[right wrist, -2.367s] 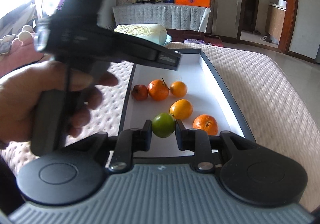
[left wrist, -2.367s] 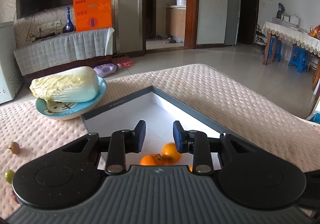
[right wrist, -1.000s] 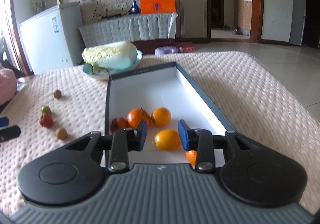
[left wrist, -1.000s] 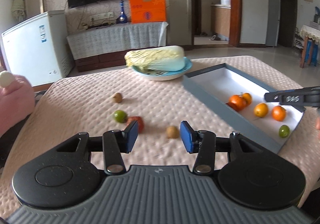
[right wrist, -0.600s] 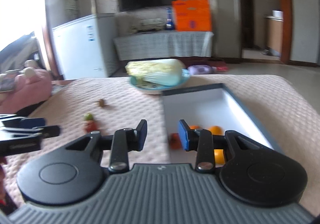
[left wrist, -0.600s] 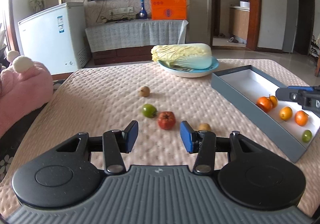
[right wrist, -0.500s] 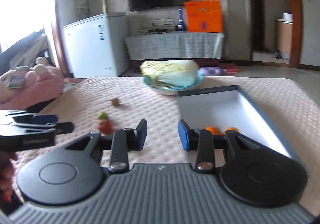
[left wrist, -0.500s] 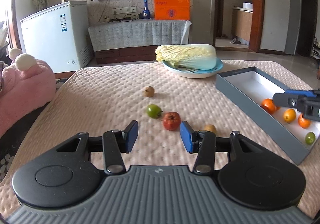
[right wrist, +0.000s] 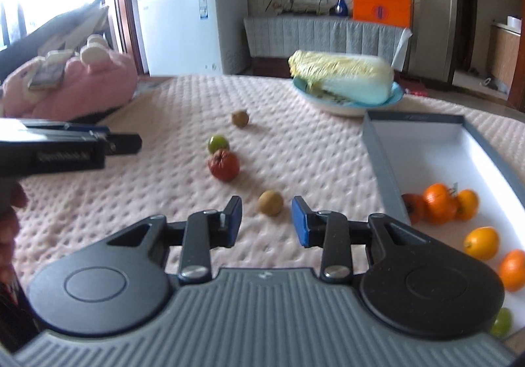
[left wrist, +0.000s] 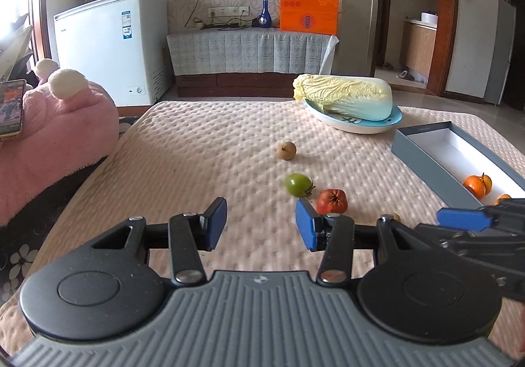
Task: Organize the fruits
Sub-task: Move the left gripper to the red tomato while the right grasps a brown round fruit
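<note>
Loose on the pink mat lie a green fruit (left wrist: 298,184), a red fruit (left wrist: 332,201) and a brown fruit (left wrist: 287,150). My left gripper (left wrist: 261,222) is open and empty, hovering just short and left of the red one. My right gripper (right wrist: 265,219) is open too. A second small brown fruit (right wrist: 270,203) shows in the gap beyond its fingers, resting on the mat untouched. The grey box (right wrist: 382,163) to the right holds several oranges (right wrist: 439,203) and a green fruit (right wrist: 502,322). The right gripper's blue finger (left wrist: 459,219) juts in at the right of the left wrist view.
A cabbage (left wrist: 344,97) rests on a blue plate (left wrist: 361,125) at the table's far side, near the box's end. A pink plush (left wrist: 55,124) with a phone on it sits off the table's left edge. A white freezer (left wrist: 111,45) stands behind.
The right gripper let go of the green fruit in the box and swung left over the mat. The left gripper also swung left, from the box to the loose fruits.
</note>
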The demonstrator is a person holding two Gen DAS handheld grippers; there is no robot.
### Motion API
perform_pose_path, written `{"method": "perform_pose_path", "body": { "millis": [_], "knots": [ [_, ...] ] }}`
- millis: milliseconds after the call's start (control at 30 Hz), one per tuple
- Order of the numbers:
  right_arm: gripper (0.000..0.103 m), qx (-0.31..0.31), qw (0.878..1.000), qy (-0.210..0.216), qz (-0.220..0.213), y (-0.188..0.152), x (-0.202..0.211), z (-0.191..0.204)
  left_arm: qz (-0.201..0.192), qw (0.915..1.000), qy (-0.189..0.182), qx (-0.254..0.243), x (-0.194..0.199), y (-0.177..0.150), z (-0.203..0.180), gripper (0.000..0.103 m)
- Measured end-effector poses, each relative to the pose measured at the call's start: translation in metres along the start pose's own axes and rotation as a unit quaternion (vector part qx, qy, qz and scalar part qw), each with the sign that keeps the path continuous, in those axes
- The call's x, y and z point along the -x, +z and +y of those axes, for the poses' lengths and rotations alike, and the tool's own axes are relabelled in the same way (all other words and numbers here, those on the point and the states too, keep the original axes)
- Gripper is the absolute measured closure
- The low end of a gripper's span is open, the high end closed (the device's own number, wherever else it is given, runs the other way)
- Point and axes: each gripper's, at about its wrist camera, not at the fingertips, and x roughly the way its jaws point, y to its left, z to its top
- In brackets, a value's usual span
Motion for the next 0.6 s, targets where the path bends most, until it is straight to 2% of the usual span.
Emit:
{"method": "perform_pose_path", "body": {
  "millis": [367,600],
  "knots": [
    [0.067,-0.017,0.998,-0.042,0.035,0.0,-0.043,0.007,0.007,0.9997,-0.022,0.0,-0.013,0.004,0.004,0.05],
    [0.068,-0.008,0.998,-0.057,0.032,0.001,-0.054,0.011,0.012,0.9996,-0.026,0.002,-0.022,0.005,0.0,0.05]
  ]
}}
